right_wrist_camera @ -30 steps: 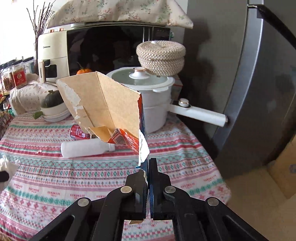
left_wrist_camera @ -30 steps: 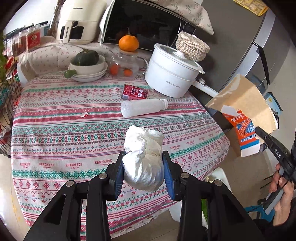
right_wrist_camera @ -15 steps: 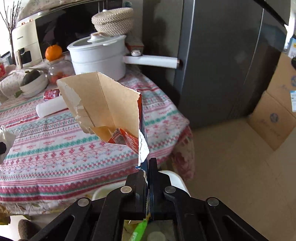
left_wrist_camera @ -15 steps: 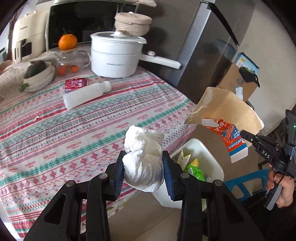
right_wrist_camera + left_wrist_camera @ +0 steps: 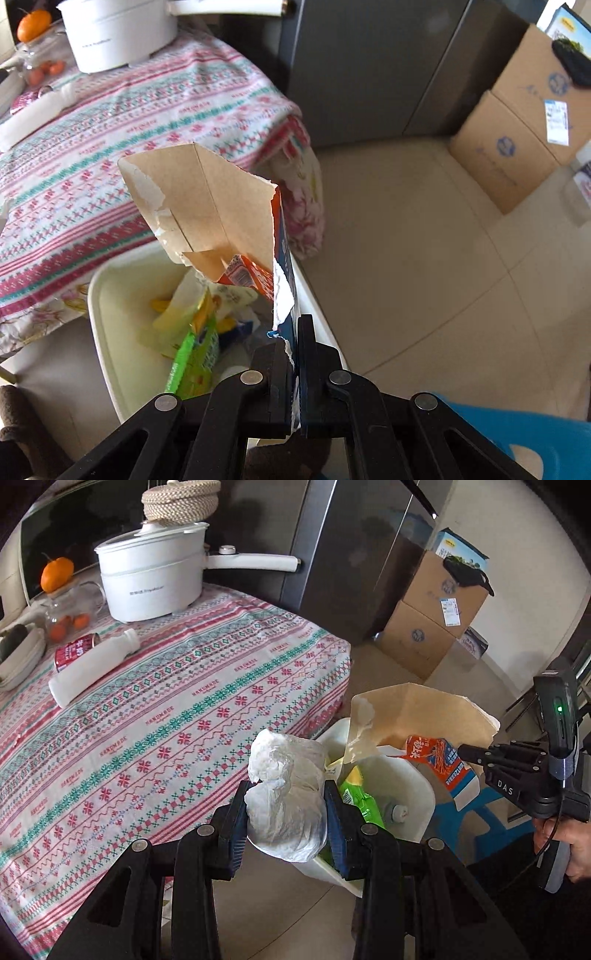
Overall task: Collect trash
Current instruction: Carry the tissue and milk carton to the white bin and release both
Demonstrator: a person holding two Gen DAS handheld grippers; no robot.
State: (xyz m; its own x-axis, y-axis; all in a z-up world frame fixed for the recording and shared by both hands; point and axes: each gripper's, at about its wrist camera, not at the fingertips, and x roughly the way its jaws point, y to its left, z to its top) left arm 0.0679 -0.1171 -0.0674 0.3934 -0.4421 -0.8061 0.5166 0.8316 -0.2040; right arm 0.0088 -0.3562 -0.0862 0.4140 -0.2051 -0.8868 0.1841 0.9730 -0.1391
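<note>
My left gripper [image 5: 286, 812] is shut on a crumpled white wad of paper [image 5: 286, 794], held above the near rim of a white trash bin [image 5: 413, 794] beside the table. My right gripper [image 5: 295, 343] is shut on a torn cardboard carton [image 5: 214, 206], brown inside with orange and blue print, hanging over the white trash bin [image 5: 110, 332]. The same carton [image 5: 424, 720] and right gripper [image 5: 461, 751] show in the left wrist view, with a hand [image 5: 569, 845] on the handle. The bin holds a green wrapper [image 5: 192, 354] and other packaging.
A white bottle [image 5: 92, 666] and a red can [image 5: 75, 651] lie on the patterned tablecloth [image 5: 166, 720]. A white electric pot [image 5: 151, 583], a glass jar, an orange and bowls stand behind. Cardboard boxes [image 5: 432, 627] sit by a dark fridge [image 5: 369, 66]. A blue stool [image 5: 535, 443] is near.
Both grippers swung right and downward off the table with their loads. They now hang over the white bin, which fills the lower part of both views.
</note>
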